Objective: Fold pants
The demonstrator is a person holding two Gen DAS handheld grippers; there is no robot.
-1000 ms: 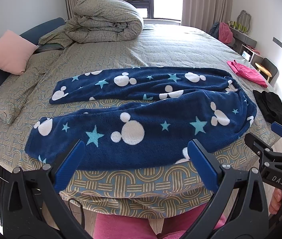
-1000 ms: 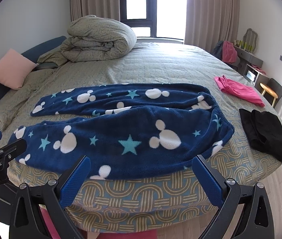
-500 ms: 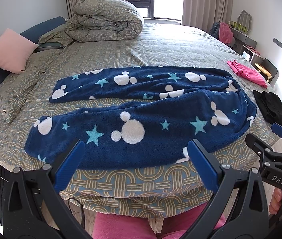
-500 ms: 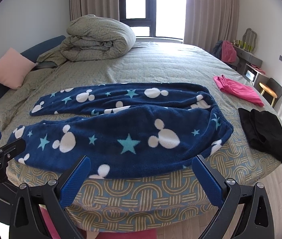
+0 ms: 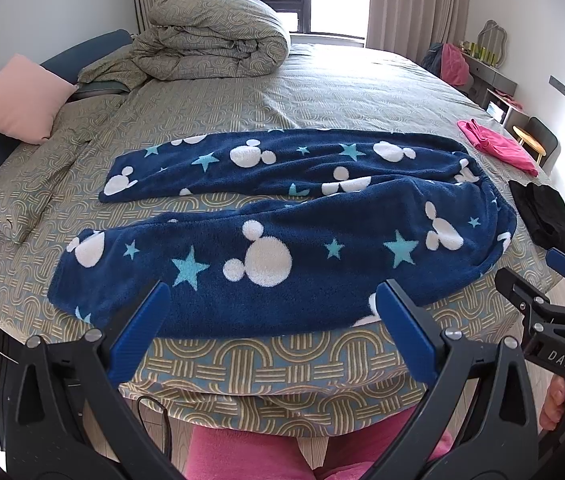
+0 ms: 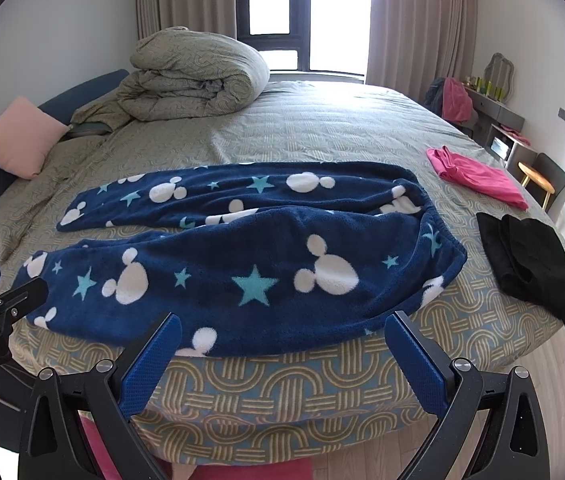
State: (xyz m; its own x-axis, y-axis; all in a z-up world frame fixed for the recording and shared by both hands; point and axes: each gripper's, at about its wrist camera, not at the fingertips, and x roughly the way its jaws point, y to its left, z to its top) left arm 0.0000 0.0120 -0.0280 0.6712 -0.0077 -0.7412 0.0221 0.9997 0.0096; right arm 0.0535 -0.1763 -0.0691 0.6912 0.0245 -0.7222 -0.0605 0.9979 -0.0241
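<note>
Navy fleece pants [image 5: 282, 236] with white mouse heads and teal stars lie spread flat across the near part of the bed, waistband to the right, both legs running left and parted. They also show in the right wrist view [image 6: 242, 256]. My left gripper [image 5: 274, 332] is open and empty, hovering just short of the bed's near edge, below the near leg. My right gripper [image 6: 282, 360] is open and empty, at the bed's near edge below the seat of the pants. Each gripper shows at the other view's edge.
The bed [image 5: 346, 92] has a patterned cover. A rolled duvet [image 5: 218, 36] lies at the far left, a pink pillow [image 5: 18, 100] further left. A pink garment [image 6: 474, 176] and a black garment [image 6: 530, 264] lie to the right of the pants. A desk and stool stand at the right wall.
Both views have drifted very slightly; the pants and the open grippers stand as before.
</note>
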